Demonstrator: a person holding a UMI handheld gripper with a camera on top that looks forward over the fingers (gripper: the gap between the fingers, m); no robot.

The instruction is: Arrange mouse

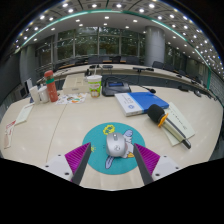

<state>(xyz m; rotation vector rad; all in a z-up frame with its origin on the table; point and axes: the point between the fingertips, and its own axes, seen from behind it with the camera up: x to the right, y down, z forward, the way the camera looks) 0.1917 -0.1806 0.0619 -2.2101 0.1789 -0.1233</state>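
1. Gripper (112,160) low over the table's (45,125) near edge, fingers spread apart, purple pads (76,156) facing inward.
2. Grey mouse (117,145) resting on a round teal mat (112,147), between the fingertips with a gap at each side.
3. Farther along the table: a blue book (150,101) on white paper, a yellow-and-black tool (158,116), an orange bottle (51,86) toward the left edge.

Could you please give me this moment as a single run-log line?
task: arrange mouse | gripper: open, mouse between fingers, not pressed | mouse: resting on round teal mat | beyond: blue book, yellow-black tool
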